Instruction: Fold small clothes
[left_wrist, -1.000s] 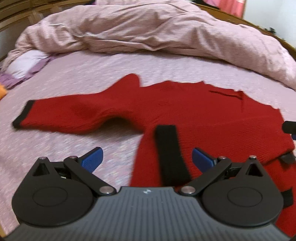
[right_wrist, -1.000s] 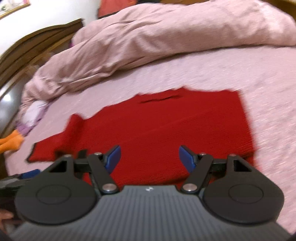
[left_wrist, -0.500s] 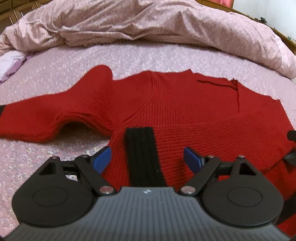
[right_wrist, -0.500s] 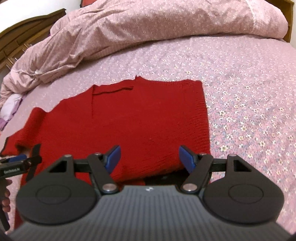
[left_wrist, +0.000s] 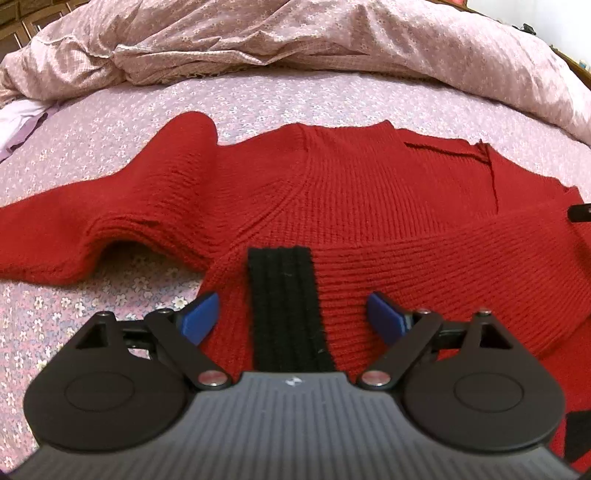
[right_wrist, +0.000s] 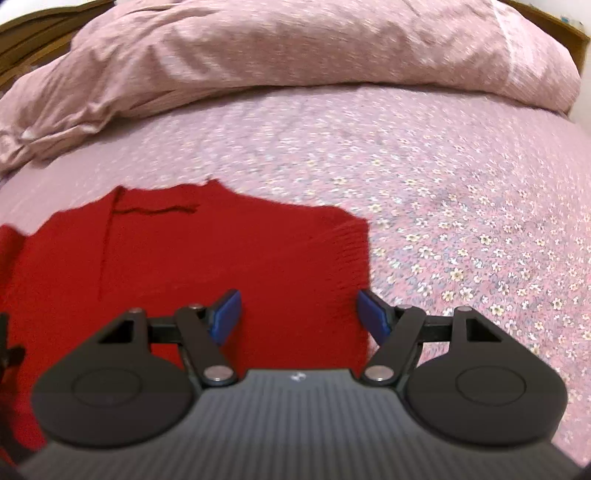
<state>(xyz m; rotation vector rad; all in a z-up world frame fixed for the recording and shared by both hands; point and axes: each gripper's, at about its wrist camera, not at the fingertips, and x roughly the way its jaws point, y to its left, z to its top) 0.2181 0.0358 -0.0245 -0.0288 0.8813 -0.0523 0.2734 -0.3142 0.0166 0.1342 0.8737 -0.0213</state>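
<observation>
A red knitted sweater (left_wrist: 369, 203) lies flat on the bed, one sleeve (left_wrist: 110, 221) stretched out to the left. The other sleeve is folded across the body, and its black ribbed cuff (left_wrist: 284, 295) lies between the jaws of my left gripper (left_wrist: 291, 314). That gripper is open, its blue pads apart from the cuff on both sides. In the right wrist view the sweater (right_wrist: 203, 258) fills the lower left. My right gripper (right_wrist: 299, 314) stands open low over the sweater's right edge, with red knit between its pads, which do not press on it.
A crumpled pink duvet (left_wrist: 295, 37) is heaped across the far side of the bed. The floral sheet (right_wrist: 461, 221) stretches away to the right of the sweater. A lilac cloth (left_wrist: 18, 122) lies at the far left. A wooden bed frame (right_wrist: 37, 22) shows behind.
My left gripper came down closer to the sweater, the black cuff now centred between narrower jaws. My right gripper swung right and lower, from the sweater's middle to its right edge.
</observation>
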